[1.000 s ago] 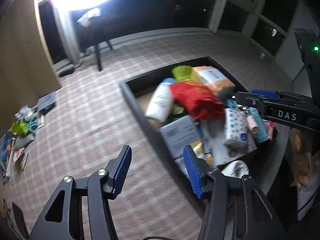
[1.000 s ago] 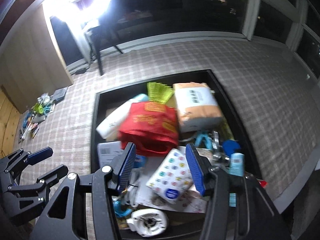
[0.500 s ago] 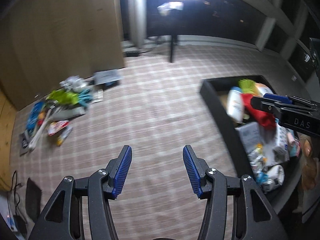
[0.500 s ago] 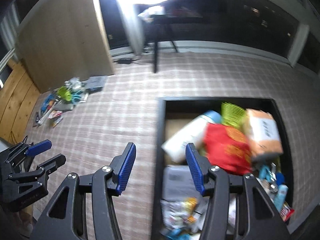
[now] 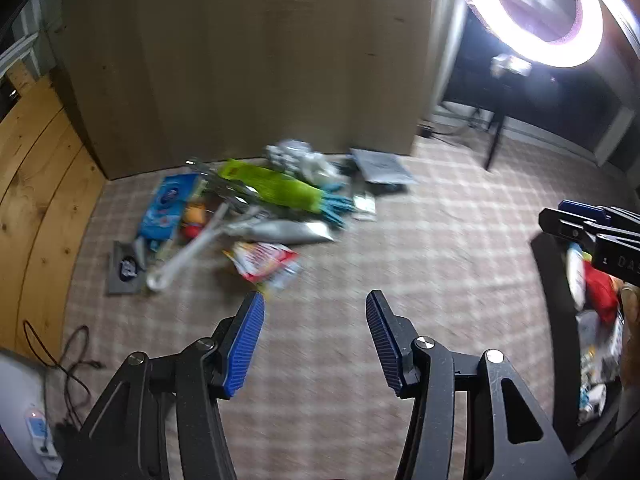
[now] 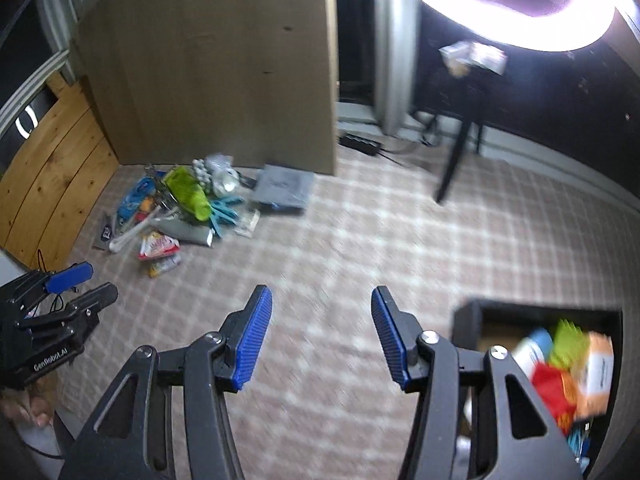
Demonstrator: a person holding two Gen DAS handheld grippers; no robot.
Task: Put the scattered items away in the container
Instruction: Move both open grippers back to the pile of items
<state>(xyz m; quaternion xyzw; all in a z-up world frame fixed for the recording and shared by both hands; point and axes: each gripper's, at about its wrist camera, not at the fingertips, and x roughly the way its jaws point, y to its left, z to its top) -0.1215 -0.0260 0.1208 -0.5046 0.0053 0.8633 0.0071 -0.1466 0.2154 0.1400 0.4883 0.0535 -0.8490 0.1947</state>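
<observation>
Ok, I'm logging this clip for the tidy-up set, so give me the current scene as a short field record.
left gripper: open, holding nothing
right gripper: open, holding nothing
container: dark bin on the carpet, already holding several items
pile: scattered items on the carpet by the wooden panel, apart from both grippers
green item: lies on top of the pile

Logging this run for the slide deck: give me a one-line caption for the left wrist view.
Open left gripper faces the pile of scattered items on checked carpet; container at right.
</observation>
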